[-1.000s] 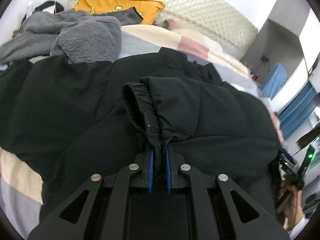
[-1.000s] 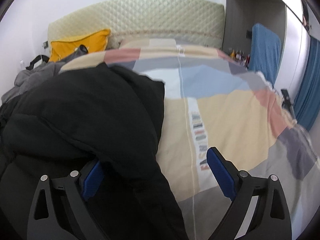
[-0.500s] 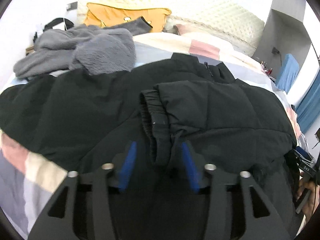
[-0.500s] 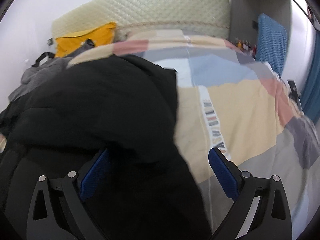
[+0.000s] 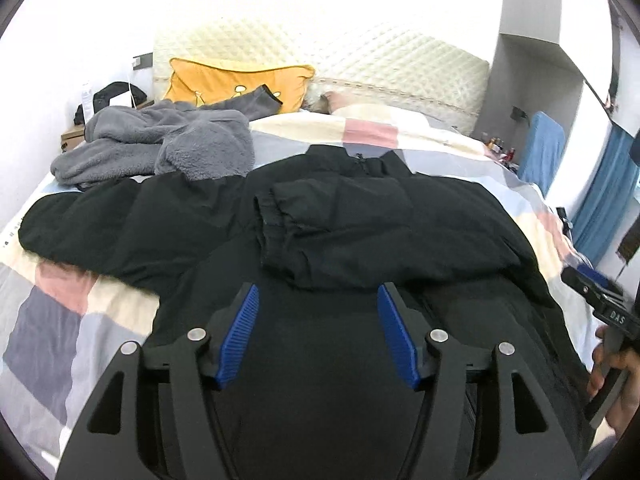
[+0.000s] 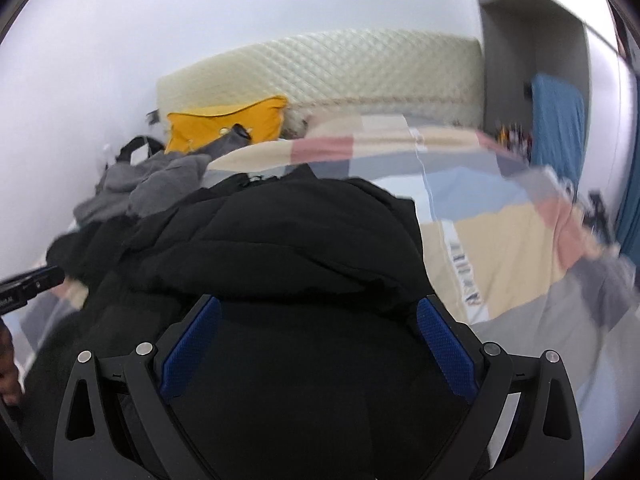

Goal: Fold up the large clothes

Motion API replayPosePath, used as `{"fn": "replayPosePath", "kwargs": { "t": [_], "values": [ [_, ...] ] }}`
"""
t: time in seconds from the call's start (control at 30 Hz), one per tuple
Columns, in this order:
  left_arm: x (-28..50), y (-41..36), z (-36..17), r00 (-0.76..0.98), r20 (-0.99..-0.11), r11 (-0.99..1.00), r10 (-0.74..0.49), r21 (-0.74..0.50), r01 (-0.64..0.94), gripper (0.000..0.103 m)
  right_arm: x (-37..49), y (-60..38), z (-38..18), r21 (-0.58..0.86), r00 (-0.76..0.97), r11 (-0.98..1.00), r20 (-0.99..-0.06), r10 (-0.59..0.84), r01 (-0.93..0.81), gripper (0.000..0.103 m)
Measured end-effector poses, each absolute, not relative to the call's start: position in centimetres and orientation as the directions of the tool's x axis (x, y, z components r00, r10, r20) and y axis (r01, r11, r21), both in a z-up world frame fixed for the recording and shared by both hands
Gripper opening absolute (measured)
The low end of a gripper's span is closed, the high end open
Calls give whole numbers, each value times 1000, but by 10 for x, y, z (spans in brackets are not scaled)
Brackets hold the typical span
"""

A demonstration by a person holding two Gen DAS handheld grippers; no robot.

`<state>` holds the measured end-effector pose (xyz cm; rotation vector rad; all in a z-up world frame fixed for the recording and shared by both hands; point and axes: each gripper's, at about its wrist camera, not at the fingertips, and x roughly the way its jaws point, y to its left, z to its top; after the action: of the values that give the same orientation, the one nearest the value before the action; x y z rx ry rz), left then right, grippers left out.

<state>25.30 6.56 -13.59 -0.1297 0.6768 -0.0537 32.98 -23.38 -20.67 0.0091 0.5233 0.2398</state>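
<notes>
The right wrist view is smeared at its right side, so the patchwork bedspread (image 6: 516, 240) there blurs into streaks of cream, pink and grey-blue; the near hem of the black padded jacket (image 5: 360, 216) drops out of sight under both tools, and its left sleeve end (image 5: 36, 224) fades into shadow; the jacket lies spread across the bed, matte and puffy, one sleeve folded over its chest with a gathered elastic cuff (image 5: 272, 220) bunched in ridges; the left gripper (image 5: 318, 330) hangs above the cloth with its ribbed blue pads (image 5: 240, 336) spread wide, nothing between them; the right gripper (image 6: 318, 348) likewise stands wide apart and empty over the dark fabric; behind lie a shaggy grey fleece (image 5: 168, 144), a mustard cushion (image 5: 240, 84) and a quilted cream headboard (image 5: 380, 64)
</notes>
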Motion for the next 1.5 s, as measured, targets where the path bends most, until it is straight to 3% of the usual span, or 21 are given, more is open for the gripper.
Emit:
{"fn": "replayPosePath", "kwargs": {
  "t": [0.4,0.7,0.77,0.83,0.87,1.23,1.5],
  "values": [
    [190,60,-130,804,-582,988,-122,-148,43,62,251,-223,-191,107,857,965,-445,262,-240,99],
    [162,60,-130,812,-567,987,-138,-149,64,63,204,-205,-185,43,873,964,-415,257,-264,100],
    [160,62,-133,808,-569,984,-150,-163,68,65,196,-205,-185,48,880,967,-405,249,-252,101],
    [158,64,-132,812,-562,982,-156,-178,66,78,189,-205,-187,39,890,973,-397,224,-227,102],
    [159,64,-132,818,-556,983,-146,-174,58,80,187,-206,-187,35,892,975,-397,216,-220,103],
    [170,71,-141,793,-590,978,-154,-205,37,83,178,-210,-190,55,895,977,-393,211,-207,103],
    [189,133,-116,790,-603,951,-107,-294,-96,83,178,-215,-192,65,898,978,-389,207,-197,103]
  ]
}}
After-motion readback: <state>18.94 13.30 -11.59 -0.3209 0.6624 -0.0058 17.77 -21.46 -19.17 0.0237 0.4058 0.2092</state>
